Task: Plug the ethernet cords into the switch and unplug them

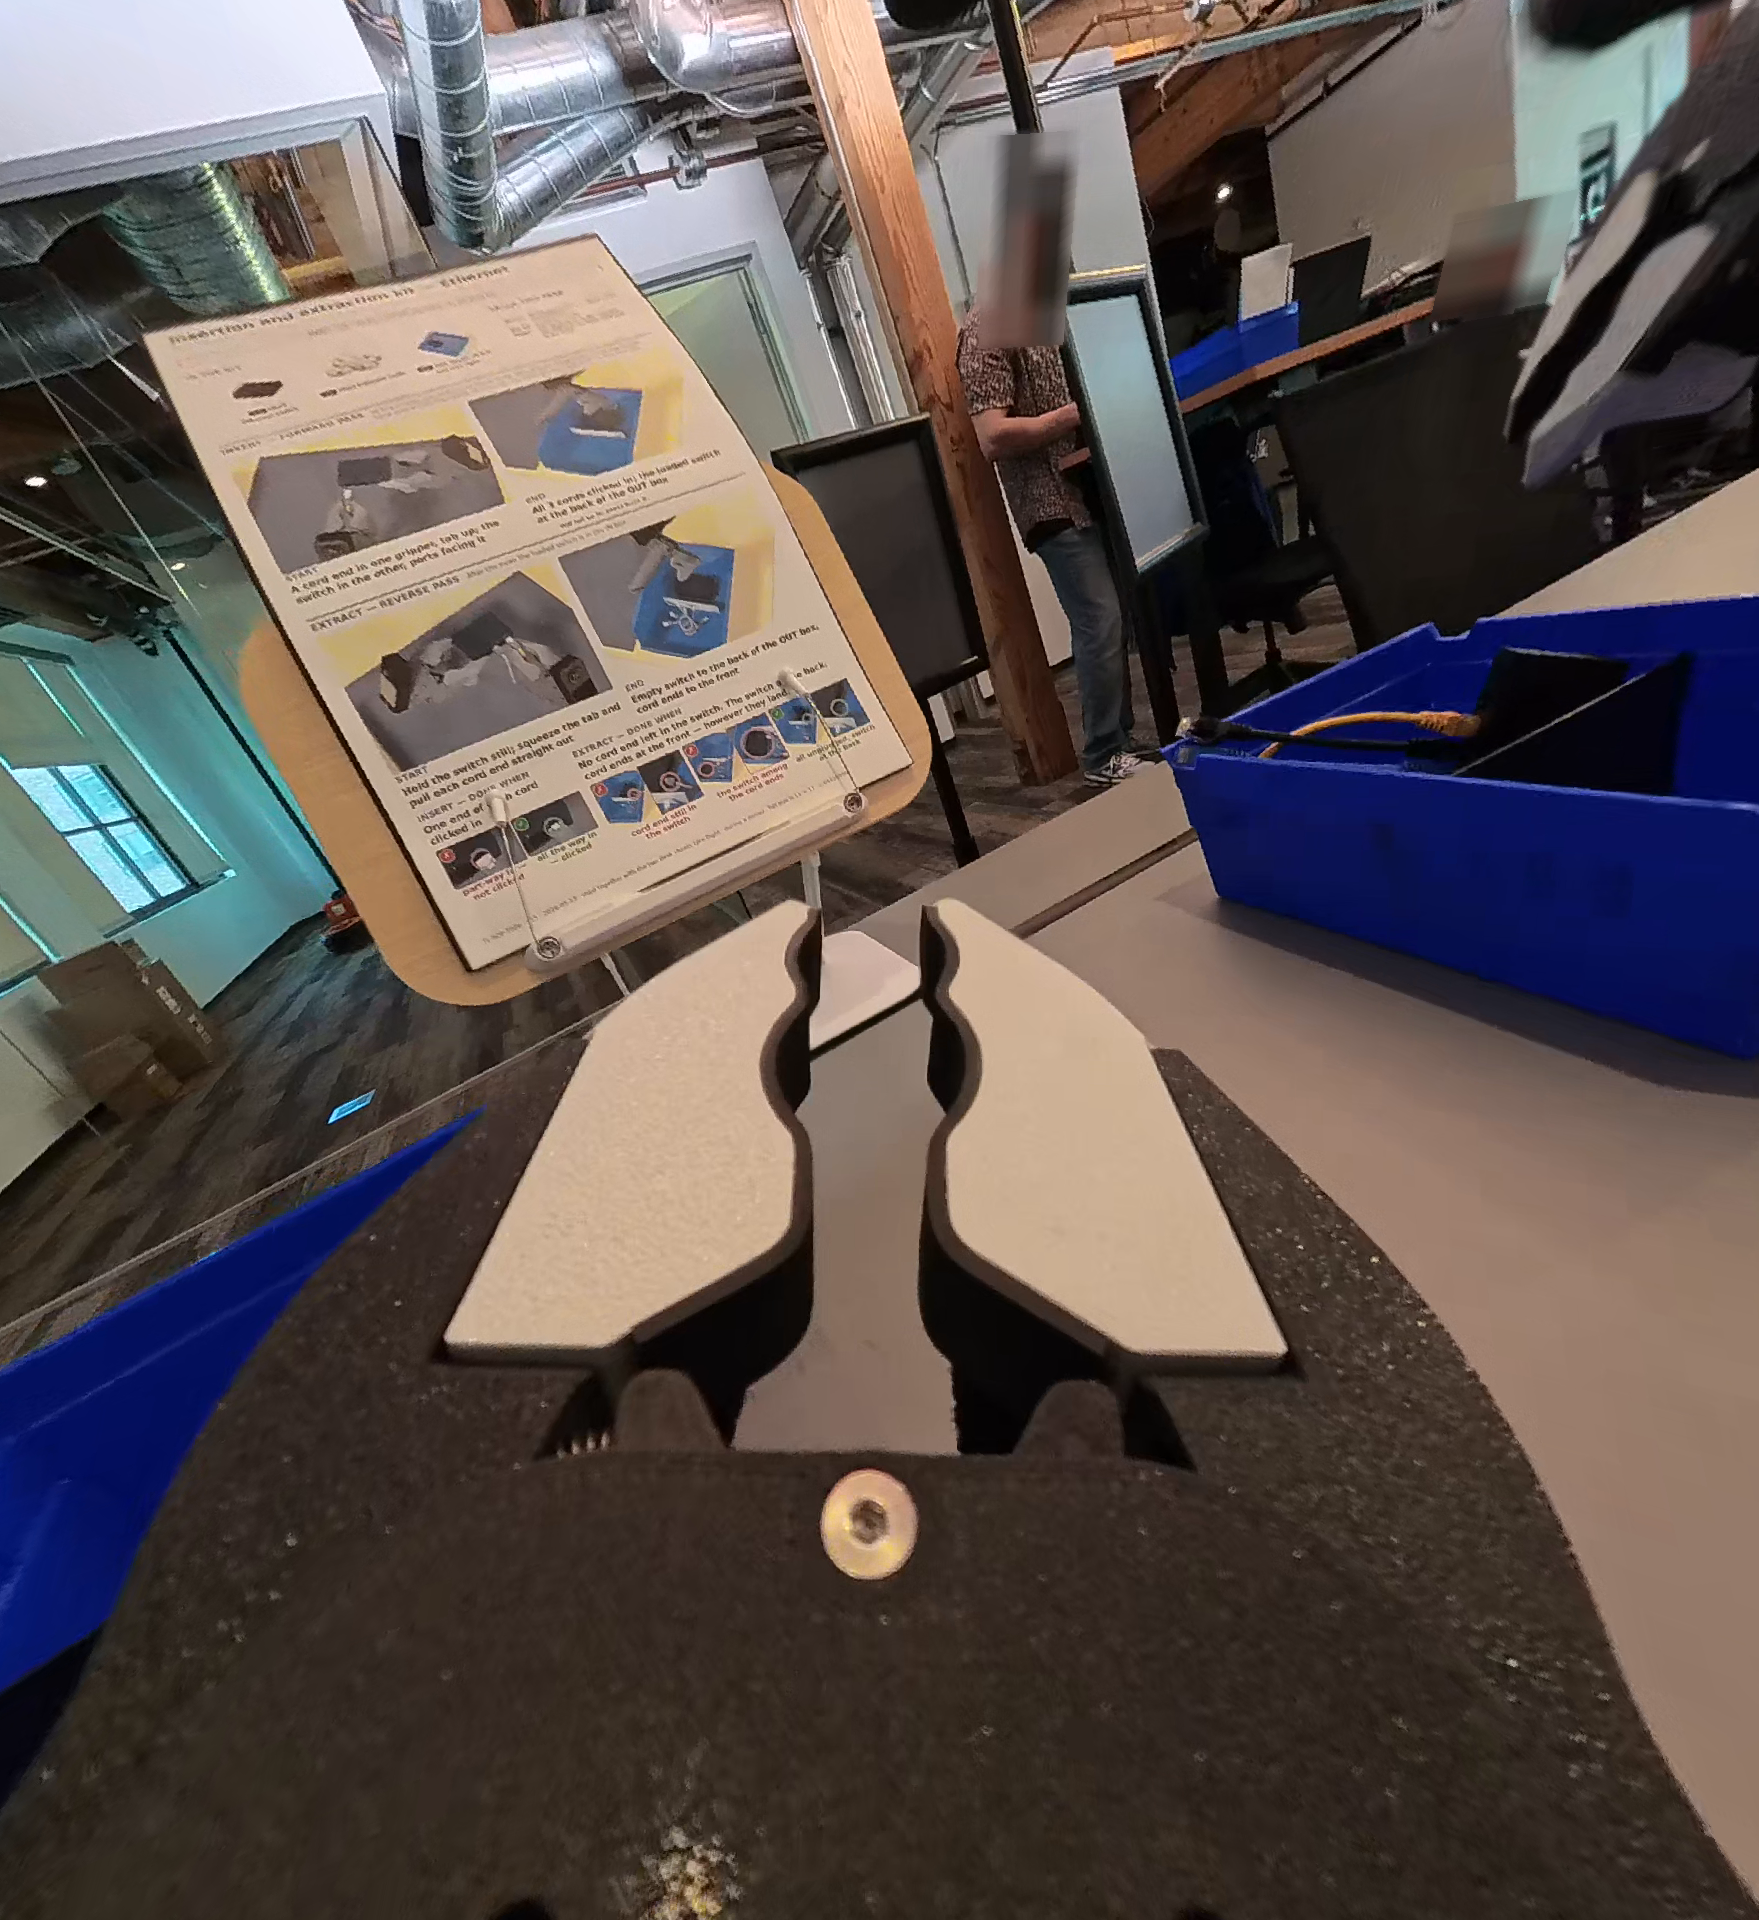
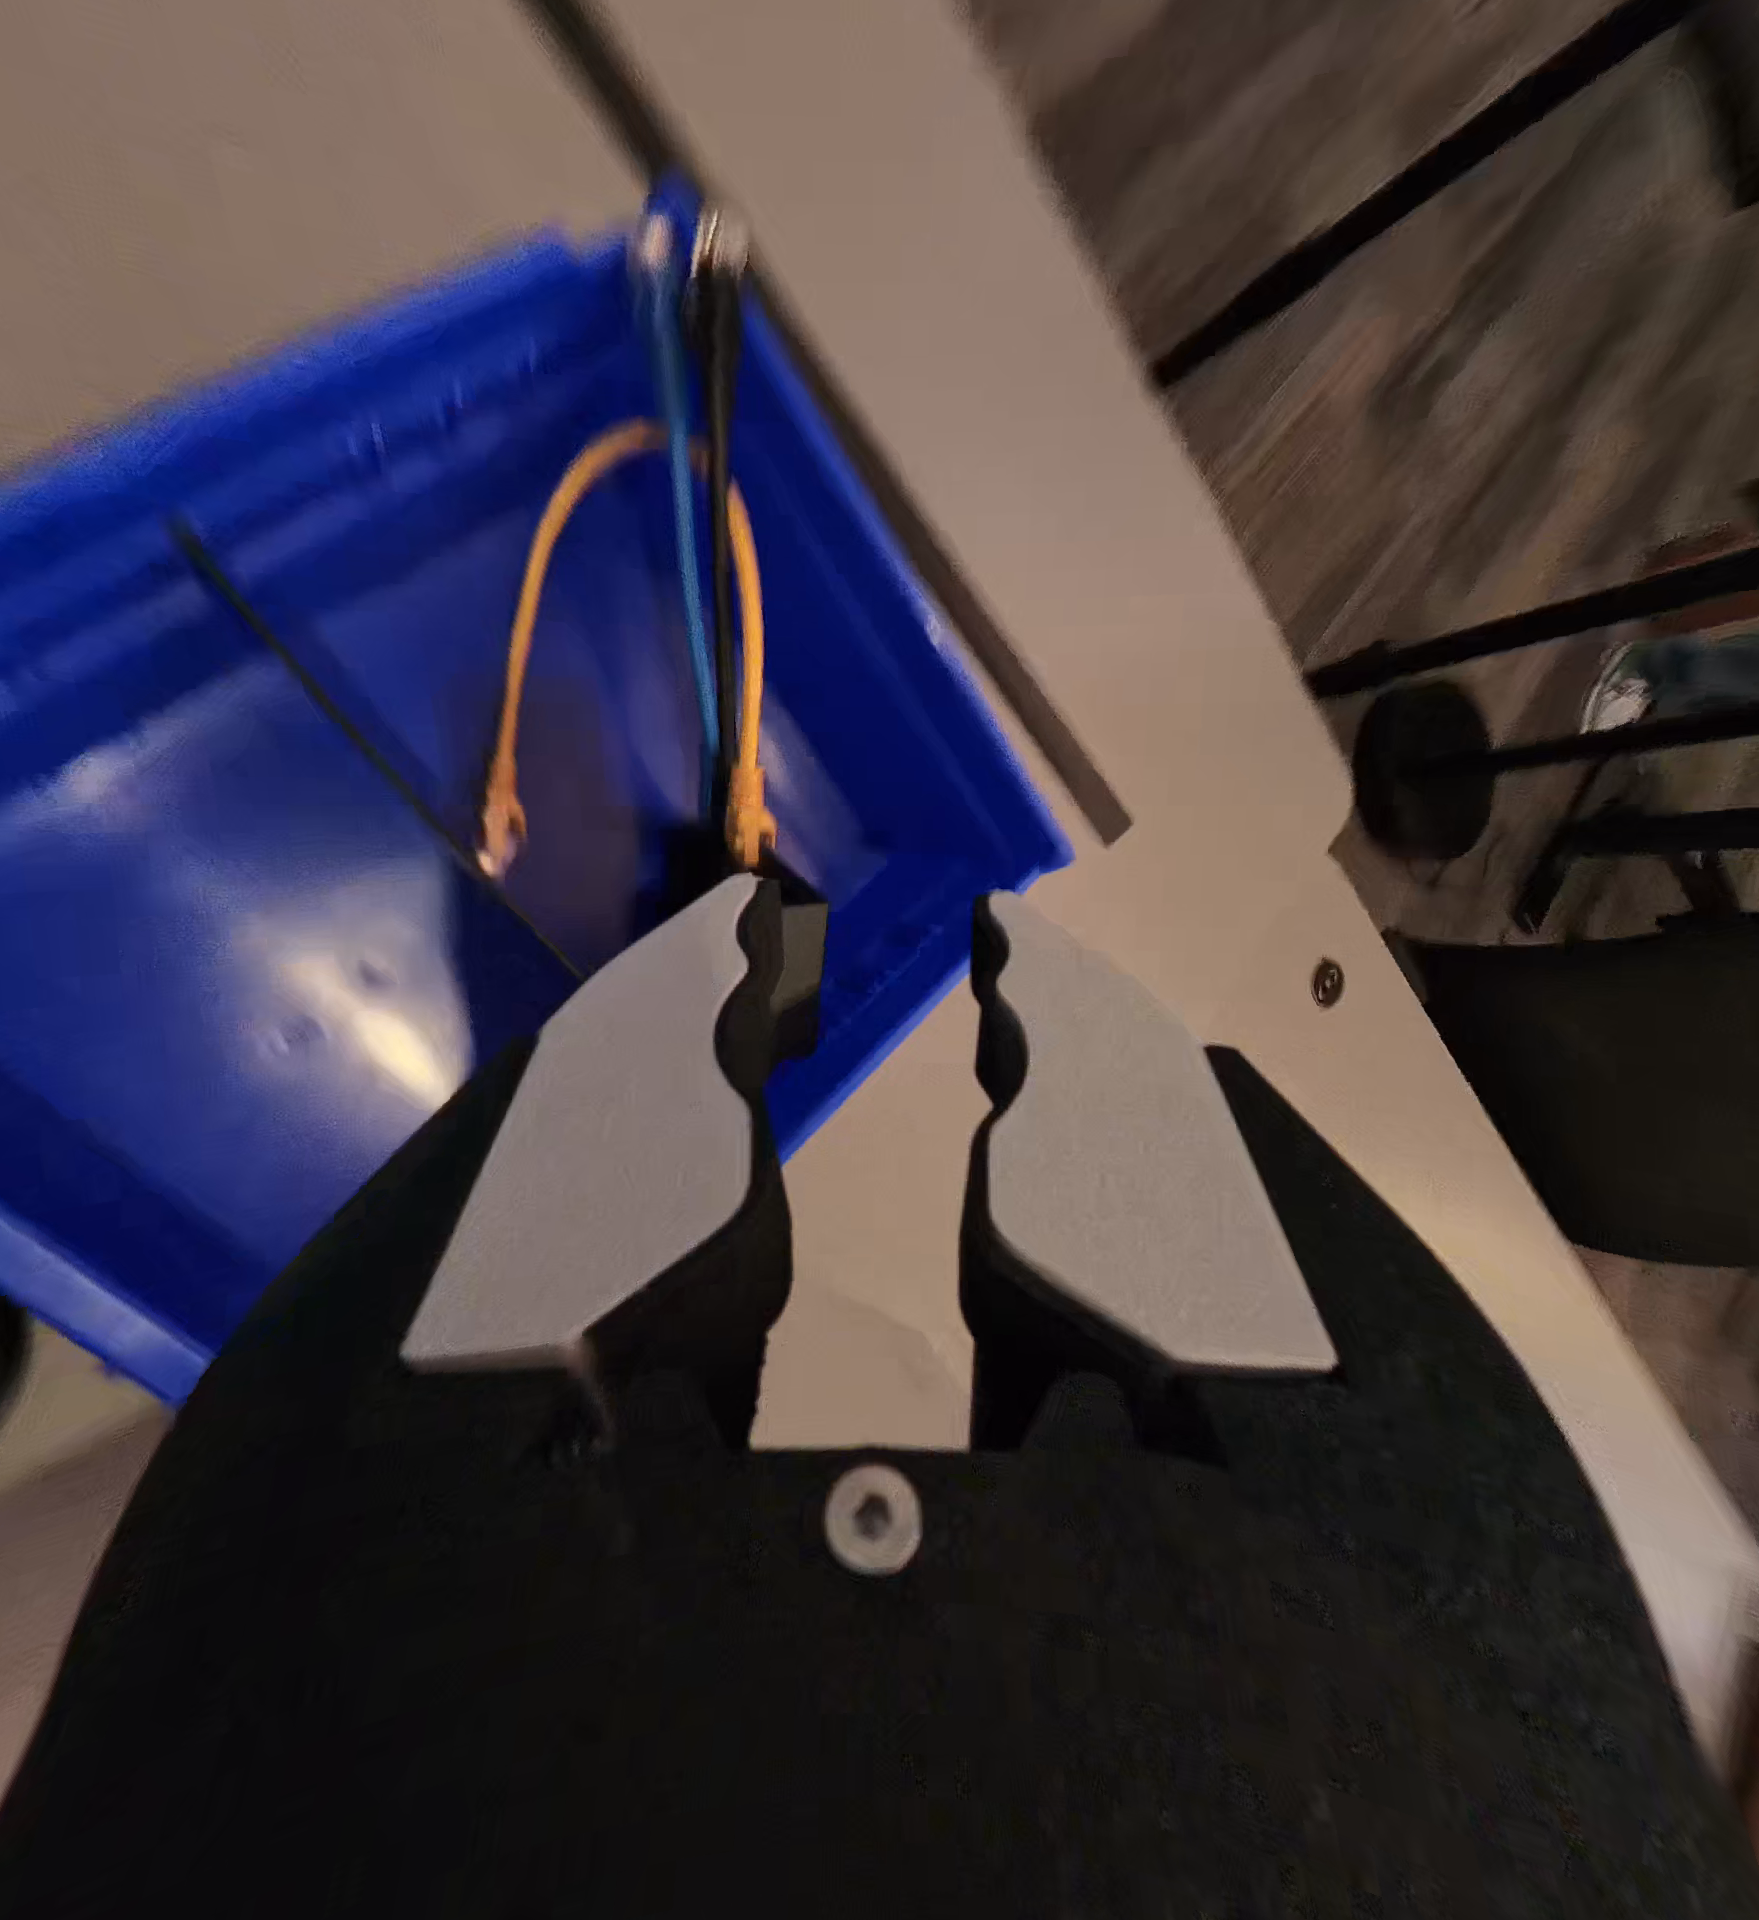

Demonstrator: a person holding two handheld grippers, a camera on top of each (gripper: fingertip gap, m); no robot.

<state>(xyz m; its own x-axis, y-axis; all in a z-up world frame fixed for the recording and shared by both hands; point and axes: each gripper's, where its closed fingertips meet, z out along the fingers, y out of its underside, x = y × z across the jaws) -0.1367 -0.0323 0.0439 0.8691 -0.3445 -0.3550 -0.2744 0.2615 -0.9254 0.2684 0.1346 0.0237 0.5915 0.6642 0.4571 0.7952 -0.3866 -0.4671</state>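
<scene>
A blue bin point(image 1: 1529, 894) stands on the grey table at the right. It holds a black switch point(image 1: 1550, 686), an orange cord point(image 1: 1374, 720) and a black cord point(image 1: 1301, 740) whose end hangs over the rim. My left gripper point(image 1: 867, 920) is slightly open, empty and low over the table, well short of the bin. In the blurred right wrist view, my right gripper point(image 2: 875, 904) is open and empty above the bin point(image 2: 231, 831). The switch point(image 2: 800, 961) is partly hidden behind its left finger. Orange point(image 2: 532, 623), blue point(image 2: 688, 520) and black point(image 2: 724, 520) cords run from the switch.
A second blue bin's corner point(image 1: 75, 1403) is at my lower left. An instruction board on a stand point(image 1: 542, 603) is ahead, past the table's edge. A black divider point(image 2: 366, 727) crosses the bin. My right gripper point(image 1: 1664, 260) shows at the upper right. A person point(image 1: 1051, 499) stands far back. The gap from one gripper's tips to the other's is roughly 45 centimetres.
</scene>
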